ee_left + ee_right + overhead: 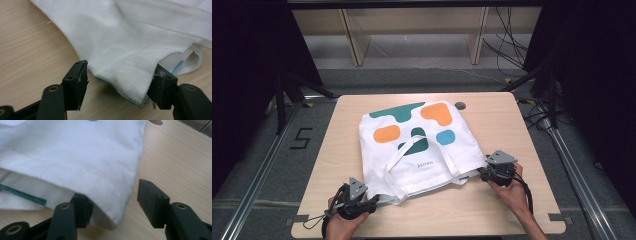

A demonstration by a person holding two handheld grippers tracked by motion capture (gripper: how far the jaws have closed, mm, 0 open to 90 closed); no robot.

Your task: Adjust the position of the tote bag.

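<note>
On pale wood table, white woven tote bag

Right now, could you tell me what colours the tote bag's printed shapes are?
White fabric tote bag: green, orange and blue; high view.

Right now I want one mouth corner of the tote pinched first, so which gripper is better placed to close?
Probably the left gripper: the tote bag corner sits squarely between its open jaws. The right gripper has its corner off-centre, against one jaw, with a gap to the other.
</note>
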